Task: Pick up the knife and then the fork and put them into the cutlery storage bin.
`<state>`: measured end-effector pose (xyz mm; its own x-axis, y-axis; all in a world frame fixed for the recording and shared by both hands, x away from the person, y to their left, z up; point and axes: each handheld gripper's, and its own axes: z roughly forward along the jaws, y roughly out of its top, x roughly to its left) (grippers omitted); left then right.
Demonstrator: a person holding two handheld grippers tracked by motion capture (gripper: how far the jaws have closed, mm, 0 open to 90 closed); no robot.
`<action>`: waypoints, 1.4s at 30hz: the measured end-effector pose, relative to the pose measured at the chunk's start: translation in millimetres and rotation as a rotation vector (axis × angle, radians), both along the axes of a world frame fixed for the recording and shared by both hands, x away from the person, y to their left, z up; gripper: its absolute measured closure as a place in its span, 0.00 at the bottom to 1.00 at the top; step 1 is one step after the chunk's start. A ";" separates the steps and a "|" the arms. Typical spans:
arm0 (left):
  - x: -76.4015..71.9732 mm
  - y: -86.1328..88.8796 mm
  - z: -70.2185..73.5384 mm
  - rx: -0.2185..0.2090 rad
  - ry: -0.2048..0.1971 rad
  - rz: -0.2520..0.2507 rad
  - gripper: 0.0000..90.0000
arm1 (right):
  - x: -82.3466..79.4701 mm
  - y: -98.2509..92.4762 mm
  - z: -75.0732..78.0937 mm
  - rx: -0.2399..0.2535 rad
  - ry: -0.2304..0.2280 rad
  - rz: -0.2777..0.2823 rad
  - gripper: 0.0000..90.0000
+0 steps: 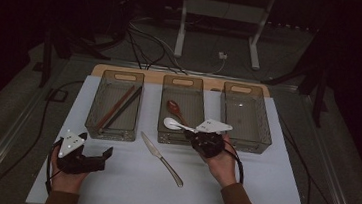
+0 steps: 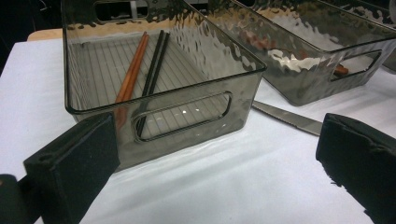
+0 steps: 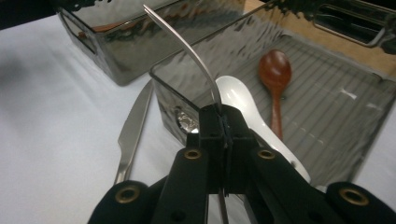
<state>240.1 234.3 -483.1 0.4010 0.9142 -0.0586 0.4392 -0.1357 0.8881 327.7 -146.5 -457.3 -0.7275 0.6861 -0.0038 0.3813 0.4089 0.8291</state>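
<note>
My right gripper (image 1: 195, 133) (image 3: 223, 116) hovers at the front edge of the middle bin (image 1: 183, 82), shut on a thin metal fork (image 3: 196, 56) that curves up and away from the jaws. Below it in that bin lie a white spoon (image 1: 171, 123) (image 3: 240, 95) and a red-brown wooden spoon (image 1: 173, 106) (image 3: 275, 70). My left gripper (image 1: 95, 146) (image 2: 210, 158) rests open near the mat's front left, facing the left bin (image 1: 92, 118) (image 2: 187, 121), with nothing between its jaws. A brown and a black pair of chopsticks (image 1: 121, 106) (image 2: 135, 70) lie in that bin.
A table knife (image 1: 161, 158) (image 2: 289, 119) (image 3: 133, 126) lies slantwise on the white mat (image 1: 125, 187) between the two hands. The right bin (image 1: 248, 88) stands at the back right. Cables and a metal stand's legs are on the floor beyond the table.
</note>
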 end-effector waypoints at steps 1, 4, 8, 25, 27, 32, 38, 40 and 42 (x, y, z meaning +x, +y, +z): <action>0.1 0.0 0.0 -0.002 0.000 0.000 0.01 | 0.1 -1.8 0.6 0.002 0.001 -0.003 1.00; 0.2 0.2 0.0 -0.001 0.000 -0.001 0.01 | -0.1 -6.4 2.1 0.007 0.001 -0.016 1.00; 0.4 -0.1 0.2 -0.002 -0.001 -0.001 0.01 | -0.1 -11.8 3.6 0.011 0.004 -0.029 1.00; 1.2 -1.1 0.1 -0.003 -0.001 -0.004 0.01 | -1.1 -36.4 16.1 0.055 -0.013 -0.111 0.99; 1.2 -1.1 0.1 -0.003 -0.001 -0.004 0.01 | -1.2 -39.5 18.2 0.059 -0.015 -0.123 0.99; 1.3 -1.2 0.2 -0.005 -0.003 -0.005 0.01 | -1.4 -47.6 25.0 0.067 -0.021 -0.146 0.99; 1.6 -1.6 0.1 -0.005 0.000 -0.005 0.01 | -0.5 -59.1 36.1 0.080 -0.033 -0.180 0.99; 1.7 -1.7 0.0 -0.004 0.000 -0.005 0.01 | 0.0 -62.5 39.7 0.079 -0.036 -0.193 0.99; 1.8 -2.0 0.0 -0.006 0.000 -0.006 0.01 | 0.8 -65.8 43.6 0.082 -0.041 -0.202 1.00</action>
<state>241.9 232.3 -483.1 0.4063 0.9115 -0.0638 0.4385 -0.1332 0.8888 328.6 -212.3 -413.8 -0.5757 0.8171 0.0311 0.4142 0.2586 0.8727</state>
